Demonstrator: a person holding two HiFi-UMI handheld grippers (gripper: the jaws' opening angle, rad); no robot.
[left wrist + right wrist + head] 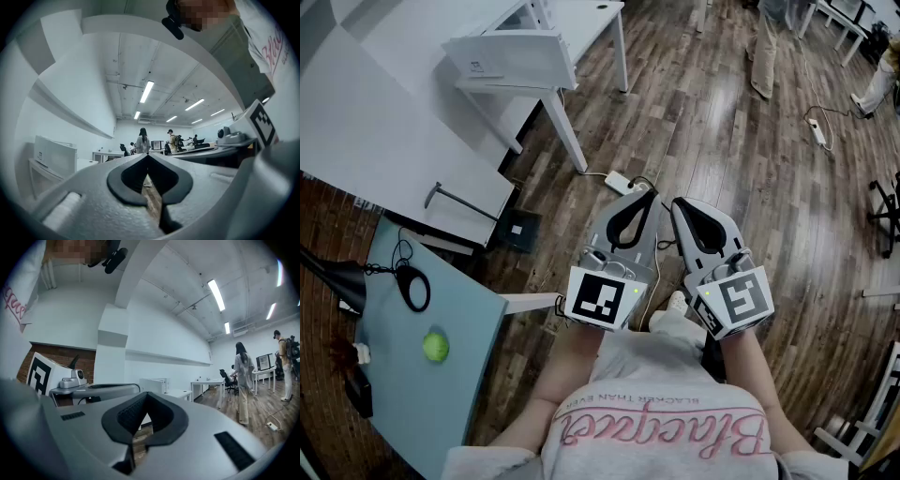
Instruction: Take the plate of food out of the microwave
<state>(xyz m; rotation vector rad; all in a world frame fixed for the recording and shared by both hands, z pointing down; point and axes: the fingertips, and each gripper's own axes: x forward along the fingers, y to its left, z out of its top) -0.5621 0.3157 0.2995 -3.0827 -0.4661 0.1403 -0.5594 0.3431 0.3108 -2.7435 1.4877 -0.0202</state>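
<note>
1. Your left tool (643, 197) and right tool (678, 206) are both clenched on nothing, level at your chest.
2. The plate is out of view, probably inside the white microwave (511, 58) on the far tabletop (586, 17).
3. Approach squarely and release one tool for the door.
</note>
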